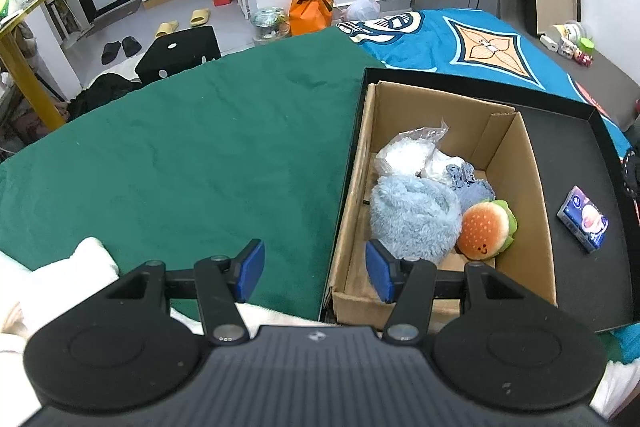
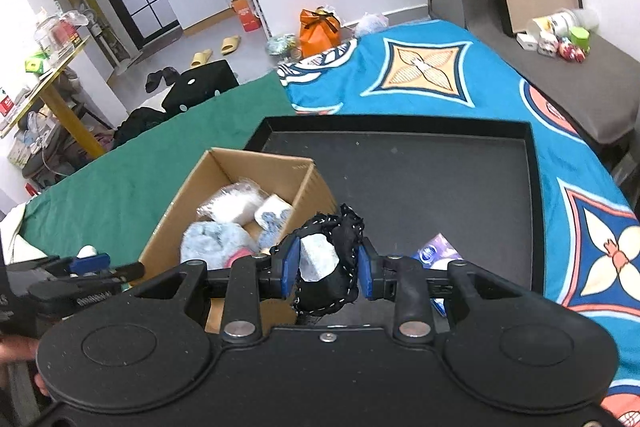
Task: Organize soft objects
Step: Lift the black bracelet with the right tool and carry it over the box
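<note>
Left tool (image 1: 315,269) hangs with its two blue pads wide apart and nothing between them, over the near left corner of the one cardboard box (image 1: 536,187), which sits inside a black tray (image 1: 580,267) on the bed. Its view shows four soft things in the box: a clear bag of white stuff (image 1: 404,151), a fluffy blue bundle (image 1: 412,215), a blue cloth (image 1: 472,183) and a burger toy (image 1: 486,225), plus one small blue packet (image 1: 583,219) lying apart on the tray floor. Right tool (image 2: 328,267), level above the tray just right of the box, grips a black stitched pouch (image 2: 340,267) with a pale lump inside; only this view shows the grip, and the burger is hidden there.
</note>
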Available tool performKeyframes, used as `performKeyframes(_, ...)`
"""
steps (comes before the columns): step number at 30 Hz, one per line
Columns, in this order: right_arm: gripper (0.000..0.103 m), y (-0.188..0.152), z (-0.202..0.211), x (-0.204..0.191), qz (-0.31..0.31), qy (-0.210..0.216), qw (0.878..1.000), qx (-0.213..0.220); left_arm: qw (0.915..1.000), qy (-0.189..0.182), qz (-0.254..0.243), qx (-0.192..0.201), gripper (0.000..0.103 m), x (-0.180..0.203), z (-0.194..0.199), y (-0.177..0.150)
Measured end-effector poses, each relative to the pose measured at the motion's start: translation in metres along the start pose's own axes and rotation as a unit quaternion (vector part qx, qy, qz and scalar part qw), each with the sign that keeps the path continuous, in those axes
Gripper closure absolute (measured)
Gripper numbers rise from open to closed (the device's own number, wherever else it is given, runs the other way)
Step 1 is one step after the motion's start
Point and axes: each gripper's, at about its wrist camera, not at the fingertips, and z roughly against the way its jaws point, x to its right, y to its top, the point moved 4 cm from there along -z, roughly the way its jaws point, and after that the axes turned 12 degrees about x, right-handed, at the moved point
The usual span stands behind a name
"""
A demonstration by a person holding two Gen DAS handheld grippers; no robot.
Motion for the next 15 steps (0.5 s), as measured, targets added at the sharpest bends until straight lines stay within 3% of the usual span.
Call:
performKeyframes(9,0.072,0.014,-0.017,-0.031,0.022,0.002,1.000,-0.001,0.9992,-0.032,0.021,-0.010,0.053,-0.004,-0.010,-0.005)
performKeyframes(15,0.072,0.019,-0.030,-0.050,0.041,-0.002,0.999,-0.007,0.9985,-0.047,0.024,-0.018,0.062,-0.005,-0.019,-0.007)
